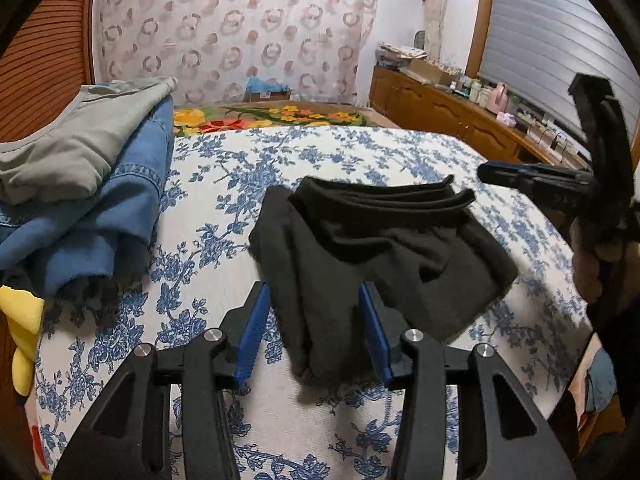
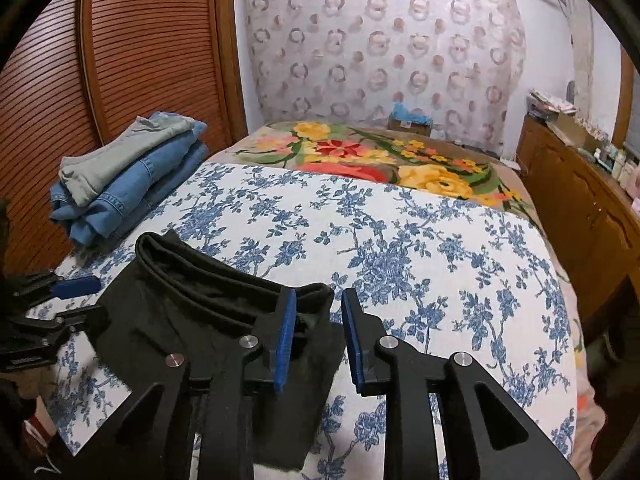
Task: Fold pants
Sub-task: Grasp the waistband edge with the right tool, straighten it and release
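Left gripper (image 1: pixel 314 324) released, jaws apart over the near left edge of the folded black pants (image 1: pixel 384 248), pads not pressing the cloth. Right gripper (image 2: pixel 320 336) also released; jaws parted at the pants' right corner, left pad over the fabric, nothing pinched. Pants lie folded on the near part of the blue-flowered bedspread (image 2: pixel 420 240), waistband layers toward the far side. Left wrist view alone shows the right gripper from the side, with the hand (image 1: pixel 600 256) gripping its handle, and a yellow item (image 1: pixel 22 328) at the near left edge. Right wrist view gives the whole stack of folded jeans (image 2: pixel 124 188) at far left, well apart from the pants, plus more of the bright floral blanket (image 2: pixel 384 160) beyond. Slatted wooden doors (image 2: pixel 120 60) left, wooden cabinet (image 2: pixel 580 200) right, patterned curtain (image 2: pixel 380 40) on the far wall.
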`<action>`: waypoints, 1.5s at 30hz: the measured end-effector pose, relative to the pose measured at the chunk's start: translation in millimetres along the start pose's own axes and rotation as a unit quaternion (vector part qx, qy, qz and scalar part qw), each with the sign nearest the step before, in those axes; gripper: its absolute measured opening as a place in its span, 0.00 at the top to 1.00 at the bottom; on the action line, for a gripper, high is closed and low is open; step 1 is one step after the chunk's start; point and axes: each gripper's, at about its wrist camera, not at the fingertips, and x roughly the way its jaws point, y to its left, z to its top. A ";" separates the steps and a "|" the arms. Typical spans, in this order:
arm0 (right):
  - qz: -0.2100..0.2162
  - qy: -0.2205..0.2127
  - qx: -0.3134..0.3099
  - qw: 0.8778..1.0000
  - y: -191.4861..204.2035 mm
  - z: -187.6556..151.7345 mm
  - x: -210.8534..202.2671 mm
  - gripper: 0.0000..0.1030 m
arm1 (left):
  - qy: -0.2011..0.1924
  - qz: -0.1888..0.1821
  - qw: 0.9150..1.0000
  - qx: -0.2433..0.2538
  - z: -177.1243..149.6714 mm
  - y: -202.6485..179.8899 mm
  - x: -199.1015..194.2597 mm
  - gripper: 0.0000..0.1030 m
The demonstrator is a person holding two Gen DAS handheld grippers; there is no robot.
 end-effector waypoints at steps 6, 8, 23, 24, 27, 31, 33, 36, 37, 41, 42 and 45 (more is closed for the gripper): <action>0.019 0.016 -0.024 0.999 1.2 -12.1 0.8 0.76 | 0.016 0.012 1.000 -0.004 -4.8 6.4 7.3 0.54; 0.020 0.024 -0.031 0.999 1.1 -15.2 6.2 0.76 | 0.019 0.013 1.000 -0.006 -6.0 8.5 9.9 0.54; 0.059 0.047 -0.047 0.996 -2.3 1.3 51.7 0.75 | 0.021 0.007 1.000 -0.010 -9.4 9.6 15.2 0.54; 0.065 0.046 -0.044 0.996 -3.5 2.2 53.2 0.77 | 0.022 0.006 1.000 -0.012 -9.7 10.1 15.1 0.54; 0.089 0.047 -0.036 0.994 -6.0 4.0 57.8 0.90 | 0.022 0.003 1.000 -0.016 -10.1 11.2 14.9 0.54; 0.100 0.046 -0.027 0.994 -9.7 6.0 60.8 0.97 | 0.020 0.003 1.000 -0.017 -9.2 12.2 14.5 0.54; 0.092 0.033 -0.022 0.995 -11.0 7.4 56.9 0.97 | 0.017 0.002 1.000 -0.019 -9.0 13.7 13.2 0.54; 0.044 0.017 -0.001 0.999 -17.5 11.8 53.0 0.97 | 0.009 0.005 1.000 -0.024 -9.3 15.2 10.4 0.54; 0.031 0.017 0.005 0.999 -19.5 13.1 53.8 0.97 | 0.007 0.005 1.000 -0.025 -9.0 15.8 10.1 0.54; 0.007 0.042 -0.003 0.999 -13.4 13.7 66.3 0.97 | 0.008 0.006 1.000 -0.025 -9.5 16.2 10.2 0.54; 0.007 0.049 -0.005 0.999 -11.7 13.3 68.7 0.97 | 0.008 0.006 1.000 -0.026 -10.0 16.7 9.7 0.54; 0.005 0.063 -0.005 0.998 -8.8 14.0 71.4 0.95 | 0.009 0.005 1.000 -0.027 -9.9 16.4 9.5 0.54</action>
